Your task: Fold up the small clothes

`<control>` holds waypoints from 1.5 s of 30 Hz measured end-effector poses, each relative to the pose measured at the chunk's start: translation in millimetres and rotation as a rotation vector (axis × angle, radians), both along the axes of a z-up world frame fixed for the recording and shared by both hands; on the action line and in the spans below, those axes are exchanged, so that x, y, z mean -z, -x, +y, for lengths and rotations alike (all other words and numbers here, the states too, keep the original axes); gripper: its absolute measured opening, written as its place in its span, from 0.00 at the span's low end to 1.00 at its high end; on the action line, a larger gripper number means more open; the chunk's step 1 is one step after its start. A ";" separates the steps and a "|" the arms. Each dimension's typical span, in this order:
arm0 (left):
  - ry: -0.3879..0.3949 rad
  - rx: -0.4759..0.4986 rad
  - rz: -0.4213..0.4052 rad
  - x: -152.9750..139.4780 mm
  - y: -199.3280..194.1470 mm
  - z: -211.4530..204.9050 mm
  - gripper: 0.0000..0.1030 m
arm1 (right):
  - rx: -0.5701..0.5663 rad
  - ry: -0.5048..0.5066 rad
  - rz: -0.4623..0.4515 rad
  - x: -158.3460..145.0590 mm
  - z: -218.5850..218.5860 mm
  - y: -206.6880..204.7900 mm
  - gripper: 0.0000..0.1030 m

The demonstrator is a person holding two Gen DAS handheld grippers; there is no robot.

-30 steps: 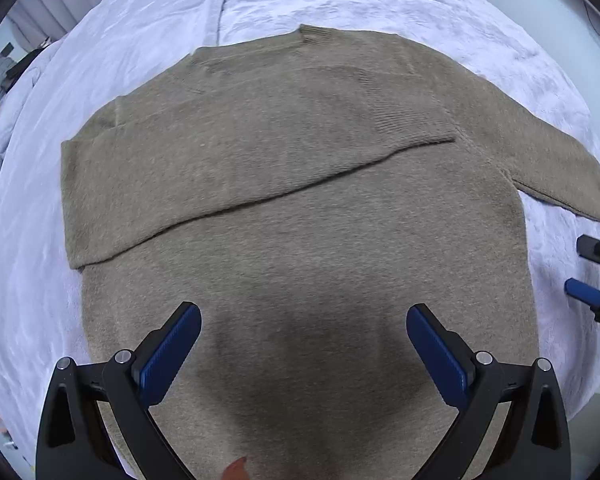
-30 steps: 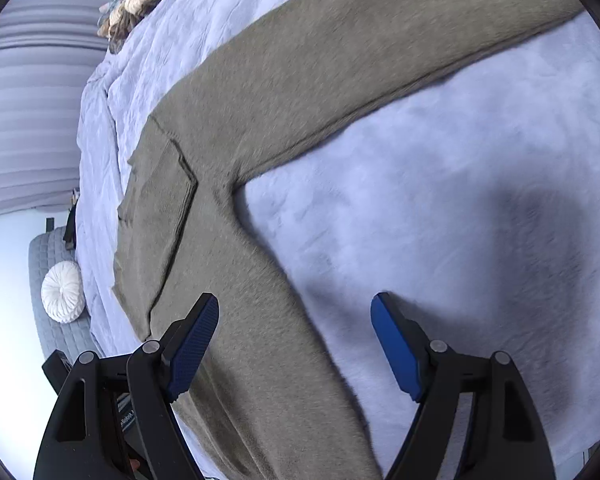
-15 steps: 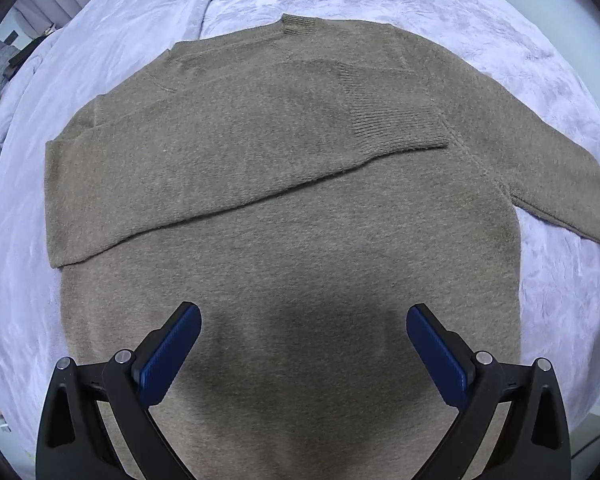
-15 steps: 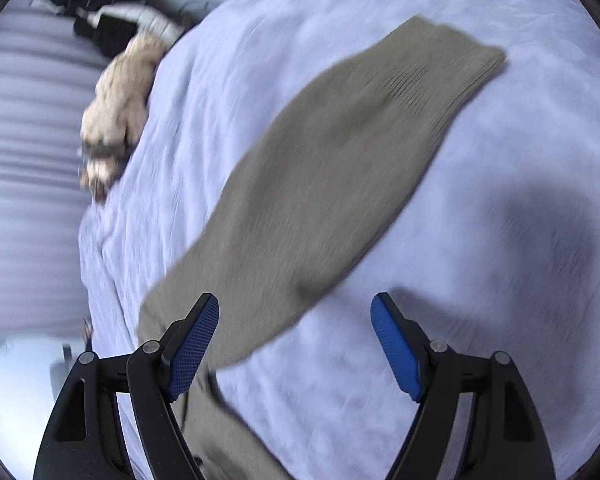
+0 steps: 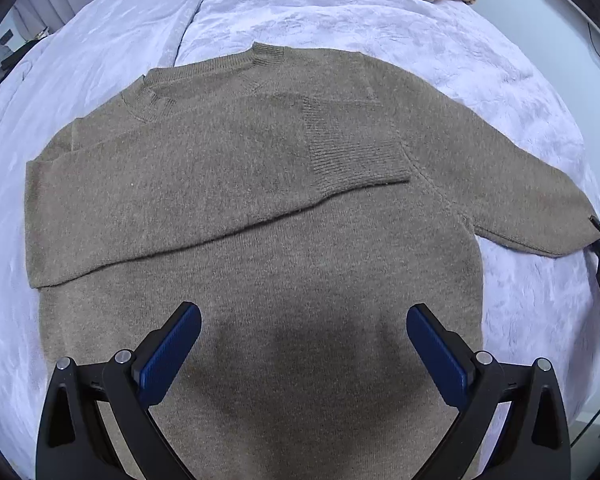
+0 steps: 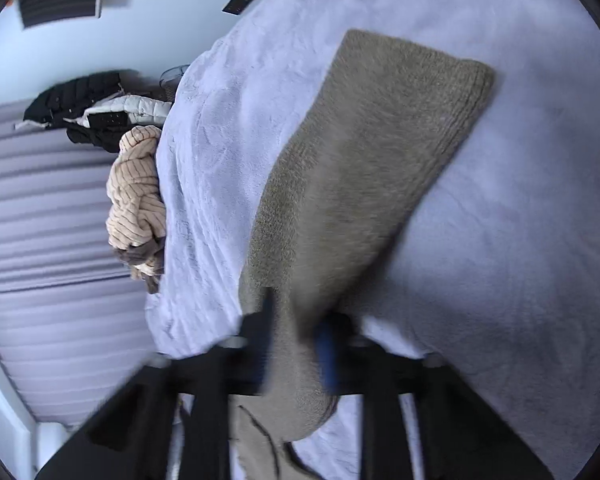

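You are lying the sweater (image 5: 260,264) flat on the blanket (image 5: 380,24), one sleeve (image 5: 204,184) already folded across its chest, while your right gripper (image 6: 296,356) is pinching the other sleeve (image 6: 364,184), unfolded, and your left gripper (image 5: 304,352) is hovering spread over the hem.

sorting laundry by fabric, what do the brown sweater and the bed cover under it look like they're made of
Sweater: looks like a soft knit, maybe wool or a blend. Matte, slightly fuzzy surface, with ribbed rows at the cuff and collar.

Bed cover: looks like plush fleece or velvet-like pile. Pale lavender, with a crushed, faintly shiny nap. The exact fibre cannot be told.
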State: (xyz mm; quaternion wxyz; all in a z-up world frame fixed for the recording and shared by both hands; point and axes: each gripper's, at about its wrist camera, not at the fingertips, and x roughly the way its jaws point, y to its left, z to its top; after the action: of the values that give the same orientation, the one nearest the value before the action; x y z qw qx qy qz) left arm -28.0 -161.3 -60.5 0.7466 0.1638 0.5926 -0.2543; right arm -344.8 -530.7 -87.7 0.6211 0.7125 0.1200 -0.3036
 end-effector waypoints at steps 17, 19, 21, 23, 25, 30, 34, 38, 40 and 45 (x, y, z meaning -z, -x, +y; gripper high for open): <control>0.050 -0.145 -0.018 -6.1 -43.2 85.6 1.00 | -0.742 0.385 -0.154 -107.5 105.2 -261.6 0.09; 0.067 -0.188 -0.043 -9.4 -52.6 103.8 1.00 | -0.866 0.425 -0.114 -105.5 137.9 -302.1 0.09; 0.068 -0.226 -0.080 -12.2 -62.2 121.1 1.00 | -1.005 0.457 -0.059 -94.4 179.6 -344.2 0.09; 0.061 -0.254 -0.109 -14.6 -70.9 138.4 1.00 | -1.132 0.461 0.007 -71.4 222.4 -383.6 0.09; 0.062 -0.278 -0.115 -13.3 -79.9 155.0 1.00 | -1.200 0.438 0.048 -48.7 246.8 -405.8 0.09; 0.064 -0.333 -0.110 -2.2 -99.5 179.6 1.00 | -1.278 0.328 0.223 14.5 285.2 -432.6 0.18; 0.102 -0.356 -0.092 4.7 -109.6 188.4 1.00 | -1.180 0.293 0.226 15.6 277.0 -422.7 0.42; 0.207 -0.370 -0.047 7.6 -122.7 196.2 1.00 | -1.039 0.398 0.228 -8.4 260.2 -418.0 0.34; 0.308 -0.385 0.008 9.2 -132.1 201.9 1.00 | -1.079 0.440 0.228 -16.2 268.5 -428.7 0.23; 0.508 -0.403 0.172 25.6 -154.9 205.3 1.00 | -1.383 0.545 0.202 -12.2 337.8 -454.5 0.22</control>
State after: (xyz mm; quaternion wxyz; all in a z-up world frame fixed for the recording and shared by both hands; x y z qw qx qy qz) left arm 126.9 44.0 -86.1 0.7460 -0.1700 0.5915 -0.2542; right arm 109.7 -192.9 -75.6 0.8107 0.2641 0.5174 0.0729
